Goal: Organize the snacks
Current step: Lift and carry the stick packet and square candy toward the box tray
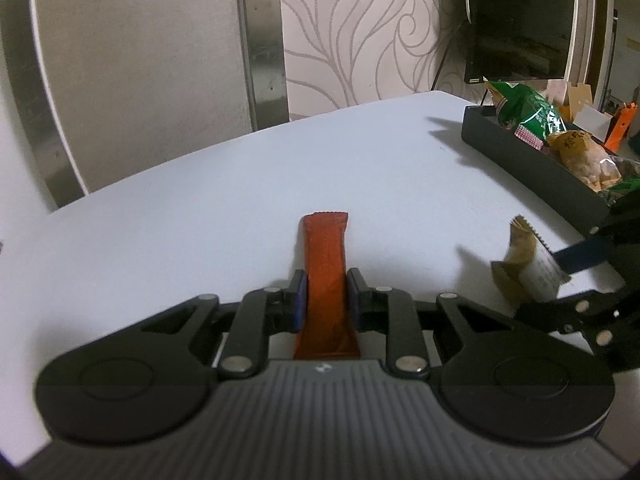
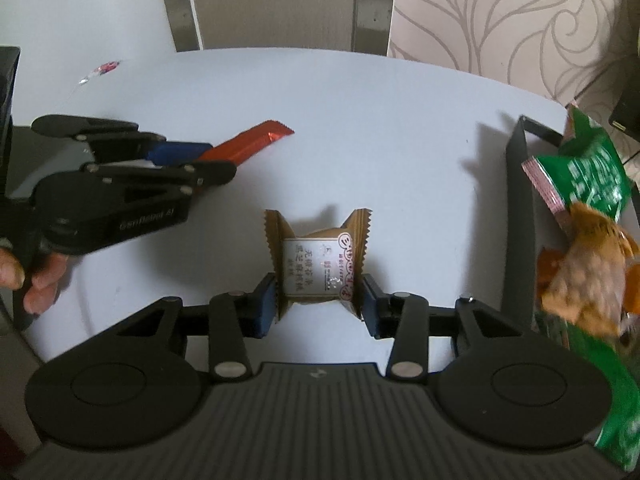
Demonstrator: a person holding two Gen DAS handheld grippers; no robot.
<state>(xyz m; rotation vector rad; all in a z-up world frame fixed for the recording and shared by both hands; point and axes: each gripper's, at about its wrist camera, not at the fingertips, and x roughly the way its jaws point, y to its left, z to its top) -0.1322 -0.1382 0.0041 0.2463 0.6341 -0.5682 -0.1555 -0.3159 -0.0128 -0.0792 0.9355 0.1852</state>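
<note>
A long red snack bar (image 1: pixel 325 264) is clamped between the pads of my left gripper (image 1: pixel 327 286), which is shut on it above the white table (image 1: pixel 200 208). In the right wrist view the same red bar (image 2: pixel 252 142) sticks out of the left gripper (image 2: pixel 208 152) at the left. My right gripper (image 2: pixel 319 292) is shut on a small brown and white wrapped pastry (image 2: pixel 318 264). From the left wrist camera, that pastry (image 1: pixel 528 260) shows at the right, held in the right gripper's fingers (image 1: pixel 580 258). A black tray (image 1: pixel 532 160) at the far right holds snacks.
The black tray's wall (image 2: pixel 520 216) stands right of my right gripper, with a green bag (image 2: pixel 588 172) and an orange packet (image 2: pixel 584 276) in it. A small clear candy wrapper (image 2: pixel 100 72) lies far left. A person's fingers (image 2: pixel 40 280) hold the left gripper. Beyond the table is a patterned wall (image 1: pixel 360 32).
</note>
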